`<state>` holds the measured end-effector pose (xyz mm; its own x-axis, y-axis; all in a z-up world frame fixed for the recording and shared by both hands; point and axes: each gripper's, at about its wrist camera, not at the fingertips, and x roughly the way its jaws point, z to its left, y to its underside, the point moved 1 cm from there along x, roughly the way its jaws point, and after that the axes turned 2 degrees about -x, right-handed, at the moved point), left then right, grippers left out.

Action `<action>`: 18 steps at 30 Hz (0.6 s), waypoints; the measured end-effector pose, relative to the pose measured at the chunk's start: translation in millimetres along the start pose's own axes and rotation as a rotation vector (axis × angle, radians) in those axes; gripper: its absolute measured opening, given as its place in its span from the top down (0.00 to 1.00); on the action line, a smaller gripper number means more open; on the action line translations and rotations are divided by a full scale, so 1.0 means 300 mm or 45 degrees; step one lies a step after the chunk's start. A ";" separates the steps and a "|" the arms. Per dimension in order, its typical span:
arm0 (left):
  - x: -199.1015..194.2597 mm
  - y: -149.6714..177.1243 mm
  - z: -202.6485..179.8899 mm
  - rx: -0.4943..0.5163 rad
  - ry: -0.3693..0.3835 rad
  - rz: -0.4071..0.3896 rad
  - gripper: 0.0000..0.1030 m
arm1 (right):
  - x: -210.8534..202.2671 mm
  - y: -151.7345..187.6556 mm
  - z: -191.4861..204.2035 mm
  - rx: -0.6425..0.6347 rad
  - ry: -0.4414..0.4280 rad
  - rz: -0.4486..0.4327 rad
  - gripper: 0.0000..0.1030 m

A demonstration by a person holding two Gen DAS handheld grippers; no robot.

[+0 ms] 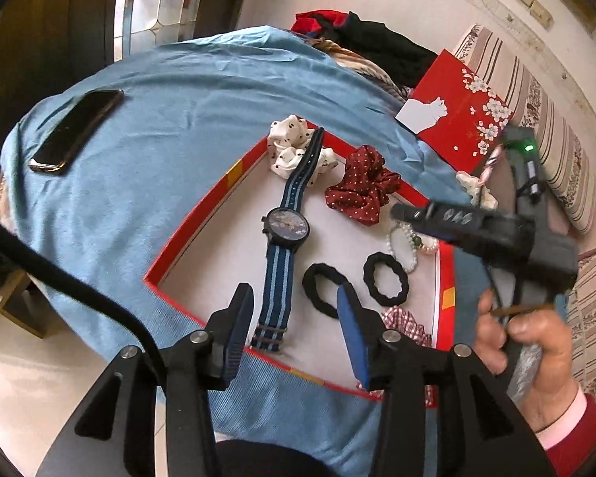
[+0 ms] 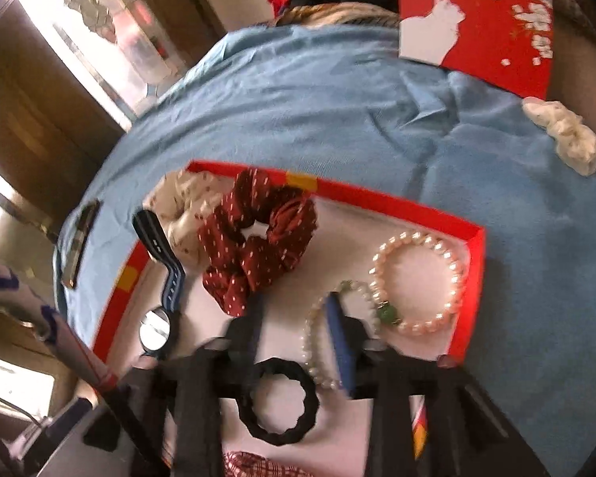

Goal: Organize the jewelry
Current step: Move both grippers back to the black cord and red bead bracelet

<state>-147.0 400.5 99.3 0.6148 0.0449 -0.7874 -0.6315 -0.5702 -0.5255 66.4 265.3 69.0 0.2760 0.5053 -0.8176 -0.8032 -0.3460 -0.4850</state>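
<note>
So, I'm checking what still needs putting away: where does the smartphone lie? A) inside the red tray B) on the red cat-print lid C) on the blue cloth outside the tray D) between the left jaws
C: the smartphone lies on the blue cloth, apart from the red tray.

We count one watch (image 1: pixel 288 224), two black hair ties (image 1: pixel 325 290), two pearl bracelets (image 2: pixel 417 282), perhaps four scrunchies (image 1: pixel 361 187).

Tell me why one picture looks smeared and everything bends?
Right wrist view: motion blur streaks the dark red dotted scrunchie and glare whitens the watch face. Left wrist view: sharper; fisheye curves the red box rim.
</note>
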 end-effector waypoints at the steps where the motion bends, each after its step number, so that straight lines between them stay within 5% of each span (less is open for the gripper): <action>1: -0.007 0.006 0.001 0.003 -0.007 -0.004 0.58 | -0.029 0.003 -0.012 0.001 -0.003 -0.017 0.60; 9: -0.064 0.081 -0.074 0.083 -0.038 -0.013 0.51 | -0.275 0.210 -0.248 -0.063 0.132 -0.072 0.60; 18: -0.039 0.193 -0.341 0.267 0.039 0.057 0.44 | -0.622 0.541 -0.844 0.347 0.274 -0.195 0.60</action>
<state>-142.5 283.2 111.0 0.5957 -0.0034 -0.8032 -0.7411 -0.3880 -0.5480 18.2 -85.2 64.5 0.4851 0.3470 -0.8027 -0.8470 -0.0416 -0.5299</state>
